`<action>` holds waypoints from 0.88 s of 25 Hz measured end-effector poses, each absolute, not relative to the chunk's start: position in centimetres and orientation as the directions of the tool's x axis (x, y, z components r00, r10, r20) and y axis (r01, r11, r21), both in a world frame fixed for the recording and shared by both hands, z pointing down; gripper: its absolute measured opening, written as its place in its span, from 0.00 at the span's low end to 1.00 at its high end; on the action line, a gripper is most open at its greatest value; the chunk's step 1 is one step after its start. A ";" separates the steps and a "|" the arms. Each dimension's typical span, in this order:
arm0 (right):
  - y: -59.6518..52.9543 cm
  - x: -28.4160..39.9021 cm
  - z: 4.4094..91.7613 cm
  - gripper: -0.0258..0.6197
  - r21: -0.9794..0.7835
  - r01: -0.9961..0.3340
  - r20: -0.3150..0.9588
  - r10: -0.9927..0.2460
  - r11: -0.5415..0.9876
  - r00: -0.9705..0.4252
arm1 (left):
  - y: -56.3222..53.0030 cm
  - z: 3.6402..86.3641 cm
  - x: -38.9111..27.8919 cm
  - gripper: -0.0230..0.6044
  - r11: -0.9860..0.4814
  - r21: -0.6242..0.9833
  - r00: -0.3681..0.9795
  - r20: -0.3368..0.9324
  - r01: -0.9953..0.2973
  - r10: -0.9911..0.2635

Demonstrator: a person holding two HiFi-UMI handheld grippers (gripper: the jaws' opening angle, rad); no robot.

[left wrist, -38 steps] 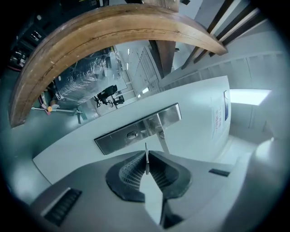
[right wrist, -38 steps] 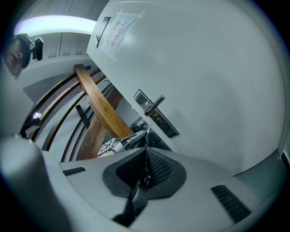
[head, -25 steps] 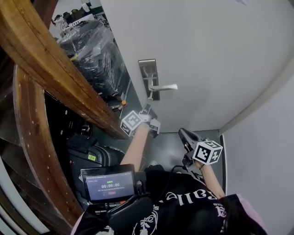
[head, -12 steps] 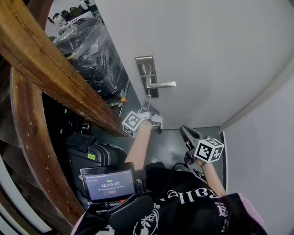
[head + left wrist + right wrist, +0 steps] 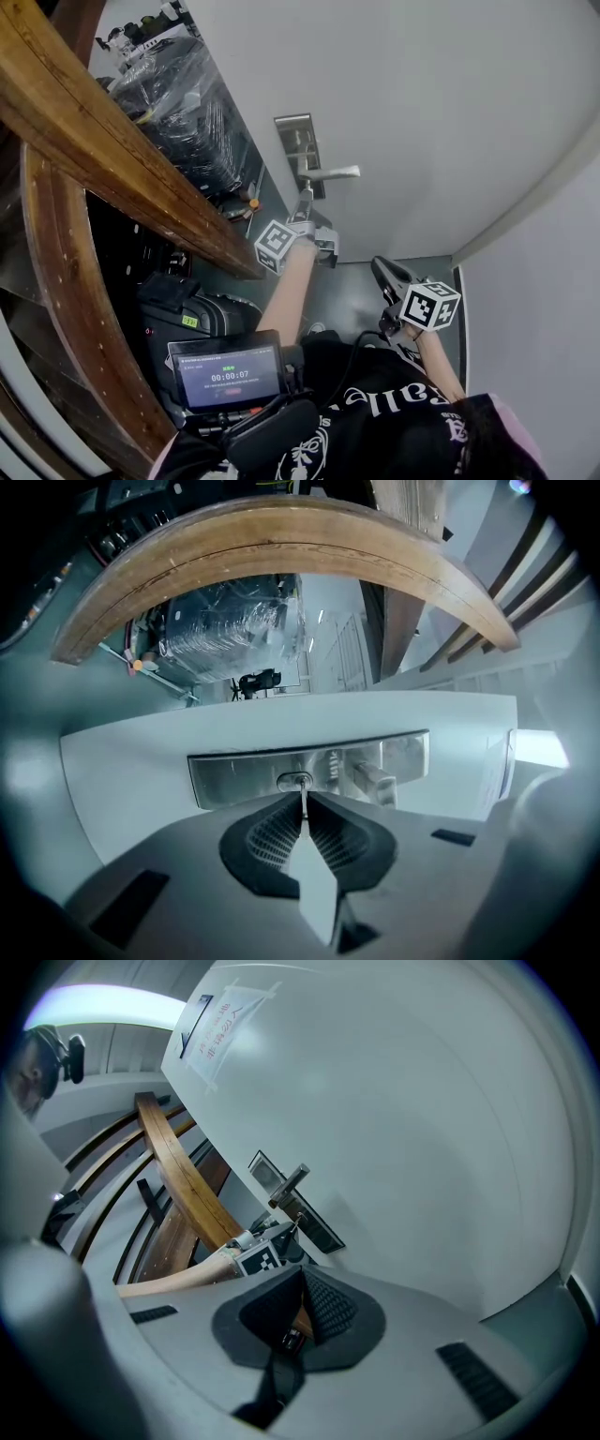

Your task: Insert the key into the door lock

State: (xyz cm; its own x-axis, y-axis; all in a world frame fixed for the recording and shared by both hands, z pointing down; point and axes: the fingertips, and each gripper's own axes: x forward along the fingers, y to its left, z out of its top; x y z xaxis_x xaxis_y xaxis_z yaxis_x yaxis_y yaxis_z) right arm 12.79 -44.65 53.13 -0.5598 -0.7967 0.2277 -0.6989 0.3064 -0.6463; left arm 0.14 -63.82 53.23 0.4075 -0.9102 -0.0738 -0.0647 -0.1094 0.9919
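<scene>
We see the left gripper (image 5: pixel 304 797) with its two jaws pressed together on the key (image 5: pixel 303 806), a thin metal blade that stands upright between the ribbed pads (image 5: pixel 270 836). The blade comes out past the fingertips and its tip meets the small oval keyhole (image 5: pixel 294 781) in the metal lock plate (image 5: pixel 234 780). How deep the tip sits inside, we cannot tell. On the same lock plate, just beside the keyhole, is the lever handle (image 5: pixel 373 782). The lock plate is fixed on the white door (image 5: pixel 122 761).

In the head view the left gripper (image 5: pixel 304 199) is up at the lock plate (image 5: pixel 298 136), just under the lever handle (image 5: pixel 330 172). The person's bare forearm (image 5: pixel 286 291) reaches up behind it.

The right gripper (image 5: pixel 302 1279) has its jaws closed one against the other, and we see nothing held between them. In the head view the right gripper (image 5: pixel 379 267) is low and near the person's body, well apart from the lock plate, above the grey floor (image 5: pixel 347 291). Its own view looks toward the door, where a paper sheet (image 5: pixel 220 1035) is taped high on the surface.

On the left side of the head view runs a curved wooden rail (image 5: pixel 94 131), and behind it lies a plastic-wrapped bundle (image 5: pixel 187 103). Near the person's chest there is a small screen (image 5: pixel 225 375) that shows a timer.
</scene>
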 end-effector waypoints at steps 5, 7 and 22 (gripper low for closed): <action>-44.5 12.3 53.7 0.07 -0.647 -0.700 0.235 -0.793 0.304 -0.562 | -65.8 53.4 0.4 0.08 -0.086 0.992 0.390 -0.045 -0.088 -0.920; -44.5 12.4 53.9 0.07 -0.645 -0.702 0.236 -0.795 0.301 -0.558 | -66.2 53.5 0.5 0.08 -0.087 0.993 0.379 -0.050 -0.082 -0.924; -42.8 11.0 53.4 0.07 -0.614 -0.690 0.229 -0.749 0.384 -0.621 | -57.9 55.2 3.3 0.11 -0.456 0.742 0.737 0.075 -0.491 -0.671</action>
State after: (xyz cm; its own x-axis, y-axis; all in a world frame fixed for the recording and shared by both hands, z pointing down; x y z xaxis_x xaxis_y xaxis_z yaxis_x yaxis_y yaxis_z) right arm 10.95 -42.75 53.40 -0.6211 -0.7494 0.2292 -0.6897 0.3838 -0.6140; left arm 3.32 -57.85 55.17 0.7374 -0.6713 0.0745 -0.4905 -0.4564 0.7423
